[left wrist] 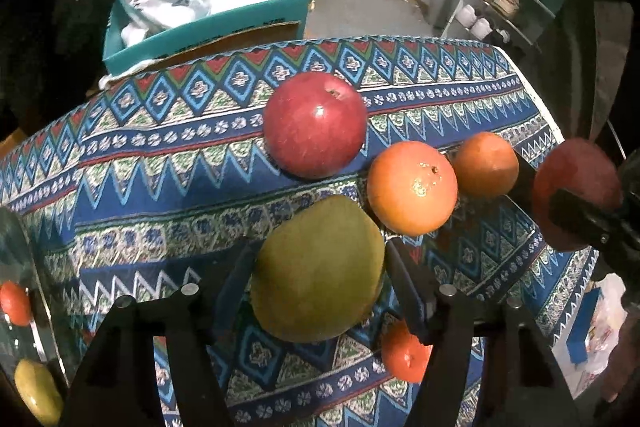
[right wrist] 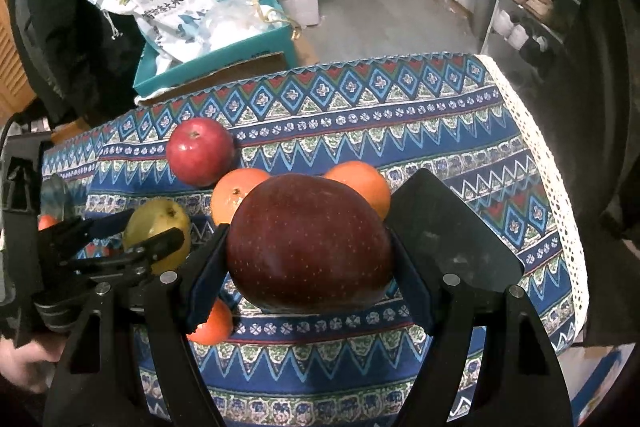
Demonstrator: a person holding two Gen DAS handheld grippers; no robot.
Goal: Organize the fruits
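L hand-held gripper (left wrist: 318,277) clamps the pear (left wrist: 316,271); R hand-held gripper (right wrist: 310,247) clamps a dark apple (right wrist: 310,243), both over the desk (left wrist: 160,187) near its front edge. Small orange (left wrist: 406,355) just below. Behind: 2 oranges (left wrist: 412,187) (left wrist: 486,164), then a red apple (left wrist: 315,125) mid-desk. Teal box (left wrist: 208,35) beyond far edge.

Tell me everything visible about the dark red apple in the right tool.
The dark red apple is large, glossy and finely speckled with pale dots. It sits between the fingers of the right tool, whose pads press both its sides, and looks lifted above the patterned tablecloth. No stem shows. Behind it lie two oranges. In the left wrist view it appears blurred at the right edge.
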